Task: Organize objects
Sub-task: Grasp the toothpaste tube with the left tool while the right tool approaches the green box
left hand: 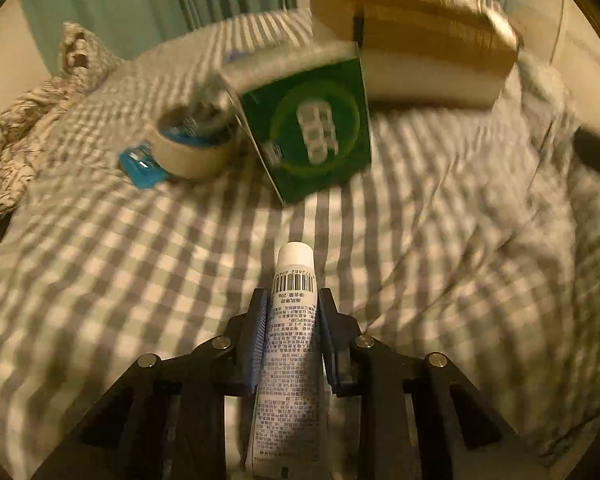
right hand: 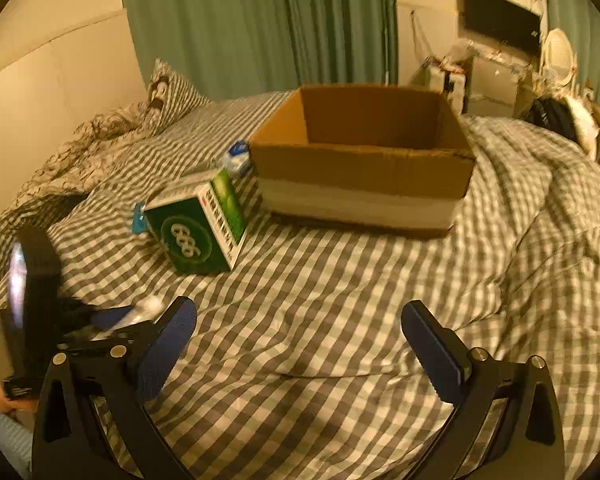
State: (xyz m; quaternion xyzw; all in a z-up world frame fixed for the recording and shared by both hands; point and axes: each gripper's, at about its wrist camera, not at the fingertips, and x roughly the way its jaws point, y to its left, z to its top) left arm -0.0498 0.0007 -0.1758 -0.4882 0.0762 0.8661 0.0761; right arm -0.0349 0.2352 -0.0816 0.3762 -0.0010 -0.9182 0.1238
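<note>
My left gripper (left hand: 293, 300) is shut on a white tube (left hand: 290, 344) with printed text and a barcode, cap pointing forward, held above the checked bedspread. Ahead of it stand a green box (left hand: 312, 128), a roll of tape (left hand: 192, 148) and a small blue packet (left hand: 140, 166), with an open cardboard box (left hand: 420, 40) behind. My right gripper (right hand: 300, 320) is open and empty above the bed. In its view the green box (right hand: 198, 228) lies left of the cardboard box (right hand: 364, 160), and the left gripper with the tube (right hand: 140, 312) shows at the lower left.
The grey-and-white checked bedspread (right hand: 340, 300) is rumpled at the right. A patterned pillow (right hand: 168, 88) lies at the back left by green curtains (right hand: 260, 20). A small blue-and-white item (right hand: 236, 156) sits by the cardboard box's left corner. Cluttered furniture (right hand: 500, 60) stands beyond the bed.
</note>
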